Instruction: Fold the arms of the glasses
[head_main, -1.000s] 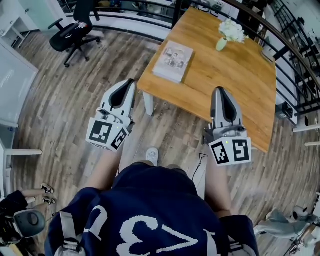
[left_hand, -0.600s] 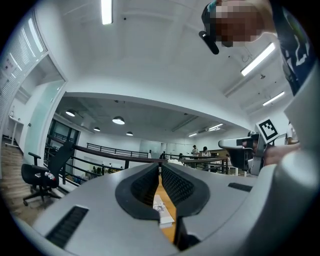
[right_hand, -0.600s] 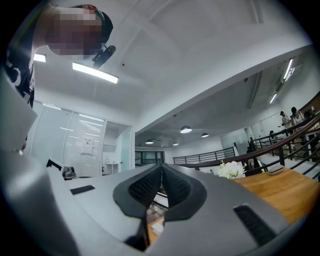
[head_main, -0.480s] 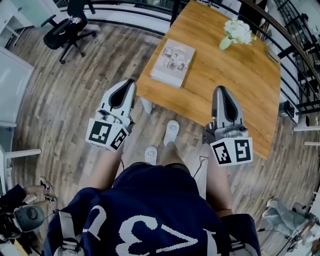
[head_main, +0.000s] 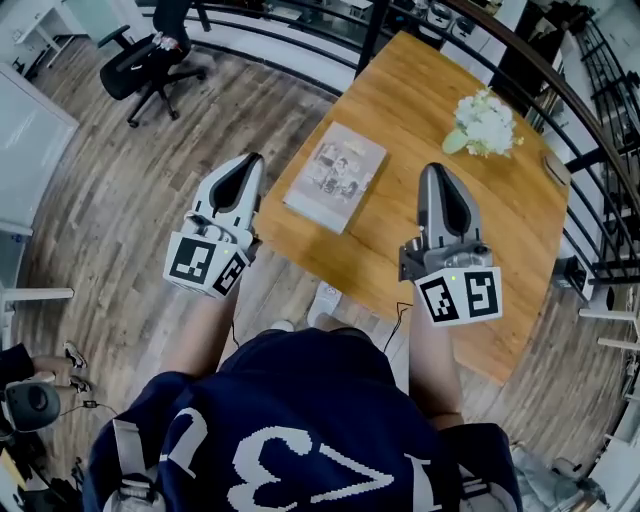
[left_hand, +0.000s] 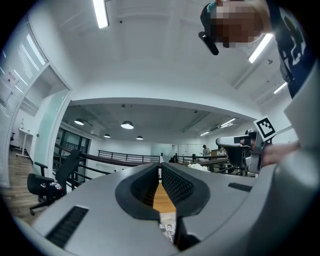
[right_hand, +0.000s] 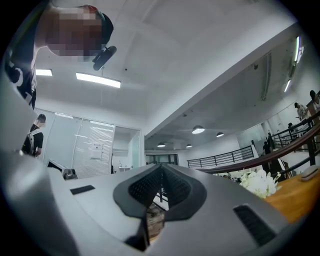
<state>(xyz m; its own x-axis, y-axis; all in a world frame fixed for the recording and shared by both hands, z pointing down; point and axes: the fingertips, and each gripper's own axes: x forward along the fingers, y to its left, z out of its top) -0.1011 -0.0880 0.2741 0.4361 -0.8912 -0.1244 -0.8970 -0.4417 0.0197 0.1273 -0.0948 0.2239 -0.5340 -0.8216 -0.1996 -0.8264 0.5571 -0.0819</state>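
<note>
I have stepped closer, so the wooden tabletop (head_main: 420, 95) with its book (head_main: 335, 175) and white flowers (head_main: 485, 122) now fills the upper middle of the frame, just past my left hand-held gripper (head_main: 246, 165) and right hand-held gripper (head_main: 437, 172), both pressed together and empty, but I cannot spot the glasses yet.

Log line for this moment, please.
stage: folding not started | left gripper: shut, empty | right gripper: shut, empty | table: book, flowers | glasses: not made out
</note>
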